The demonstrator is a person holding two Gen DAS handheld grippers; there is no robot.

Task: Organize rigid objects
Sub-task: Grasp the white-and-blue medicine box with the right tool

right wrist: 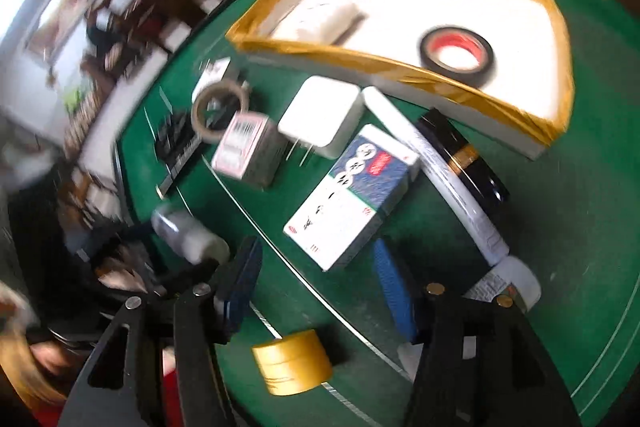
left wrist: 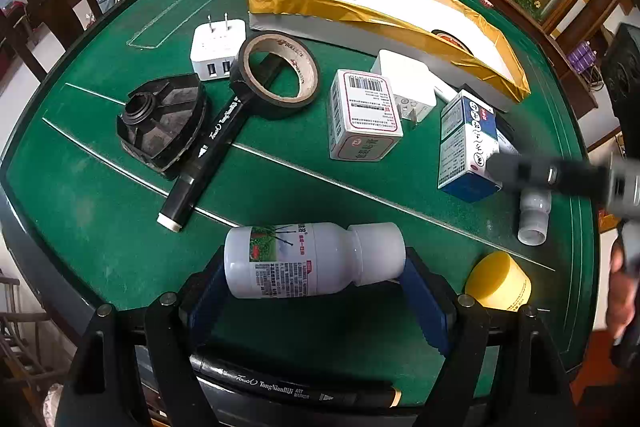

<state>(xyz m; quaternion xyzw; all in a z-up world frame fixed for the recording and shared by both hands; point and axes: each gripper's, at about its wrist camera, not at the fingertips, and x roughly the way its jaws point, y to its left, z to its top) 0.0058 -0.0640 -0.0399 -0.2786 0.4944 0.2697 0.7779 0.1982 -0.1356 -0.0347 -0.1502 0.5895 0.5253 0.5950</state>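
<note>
Left tool (left wrist: 316,267) grips a white bottle (left wrist: 312,259) lying sideways between its blue pads, low centre of the left view, just above the green worktop (left wrist: 100,227). Right tool (right wrist: 316,267) is open and empty, fingers either side of a blue-and-white box (right wrist: 352,195) at centre of the blurred right view.

The gold-rimmed tray (left wrist: 360,15), upper right, likely destination, already holds a roll of black tape (right wrist: 456,55).

Risks: the bottle is smooth and round, held end to end; it may rotate or slip in transit. The right tool, moving fast, may knock the box into the charger (right wrist: 320,115).
</note>
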